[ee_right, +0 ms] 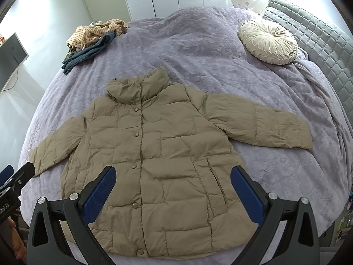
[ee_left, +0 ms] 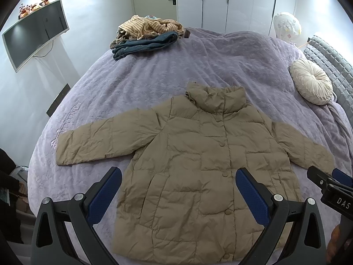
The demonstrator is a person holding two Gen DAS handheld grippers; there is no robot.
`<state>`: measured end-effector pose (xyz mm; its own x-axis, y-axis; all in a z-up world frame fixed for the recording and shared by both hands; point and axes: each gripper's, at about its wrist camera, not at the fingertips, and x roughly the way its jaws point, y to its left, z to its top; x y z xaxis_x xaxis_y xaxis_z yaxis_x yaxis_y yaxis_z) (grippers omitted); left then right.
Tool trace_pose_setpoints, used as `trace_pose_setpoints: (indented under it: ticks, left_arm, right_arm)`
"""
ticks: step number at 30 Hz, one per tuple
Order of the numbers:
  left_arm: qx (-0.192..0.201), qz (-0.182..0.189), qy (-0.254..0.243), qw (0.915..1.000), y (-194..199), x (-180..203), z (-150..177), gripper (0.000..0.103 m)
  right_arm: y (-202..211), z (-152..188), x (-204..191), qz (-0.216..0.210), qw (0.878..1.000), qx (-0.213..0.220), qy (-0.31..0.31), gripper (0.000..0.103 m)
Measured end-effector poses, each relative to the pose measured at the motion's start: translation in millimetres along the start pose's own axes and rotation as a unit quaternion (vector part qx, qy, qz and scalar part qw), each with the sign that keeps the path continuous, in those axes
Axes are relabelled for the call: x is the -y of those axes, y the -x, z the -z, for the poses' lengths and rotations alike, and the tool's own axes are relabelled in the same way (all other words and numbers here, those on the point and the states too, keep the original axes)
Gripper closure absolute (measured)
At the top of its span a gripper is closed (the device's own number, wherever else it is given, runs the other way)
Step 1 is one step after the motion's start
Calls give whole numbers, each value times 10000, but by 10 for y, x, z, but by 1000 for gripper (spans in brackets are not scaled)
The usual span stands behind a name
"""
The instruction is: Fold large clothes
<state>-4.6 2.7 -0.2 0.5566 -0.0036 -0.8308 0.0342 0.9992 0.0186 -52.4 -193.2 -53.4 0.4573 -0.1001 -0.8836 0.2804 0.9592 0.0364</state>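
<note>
Bed [ee_left: 154, 77]: jacket [ee_left: 198, 165] beyond both spread claws.

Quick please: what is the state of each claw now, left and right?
Left claw: open, holding nothing, above the jacket.
Right claw: open, holding nothing, above the same jacket.

Jacket [ee_left: 198, 165]: khaki. Blanket [ee_left: 154, 77]: lilac. Cushion [ee_left: 311, 81]: cream. Clothes pile [ee_left: 147, 33]: striped tan, dark blue. Pads [ee_left: 106, 194]: blue.
</note>
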Motion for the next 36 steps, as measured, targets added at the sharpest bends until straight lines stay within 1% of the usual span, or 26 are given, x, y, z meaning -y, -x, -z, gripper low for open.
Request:
trace_pose_setpoints:
  ticks: [7, 15, 19, 20, 24, 30, 33, 36]
  left_arm:
    - [-20, 9, 1, 10000, -13, 24, 9, 0]
    - [47, -28, -40, 10000, -56, 43, 4, 0]
    - [80, -78, -84, 9999, -72, 49, 10, 0]
    - [126, -142, -121, 9997, -73, 50, 11, 0]
    - [119, -203, -147, 9996, -101, 39, 1, 0]
    - [119, -156, -80, 9998, -114, 24, 1, 0]
    - [188, -290, -142, 9993, -122, 23, -12, 0]
    - [182, -313, -141, 9992, -134, 14, -21, 0]
  right_arm:
    - [1, 4, -22, 6, 10000, -4, -2, 0]
    - [-7, 5, -23, -7, 10000, -9, 4, 0]
    - [-27, 14, -45, -4, 10000, -14, 4, 0]
    - [-27, 15, -48, -7, 10000, -17, 4, 0]
    - [-24, 19, -54, -3, 10000, -18, 12, 0]
    - [-30, 5, -47, -1, 10000, -26, 8, 0]
    - [-32, 5, -52, -4, 10000, -30, 7, 0]
    - [-34, 1, -56, -9, 10000, -35, 8, 0]
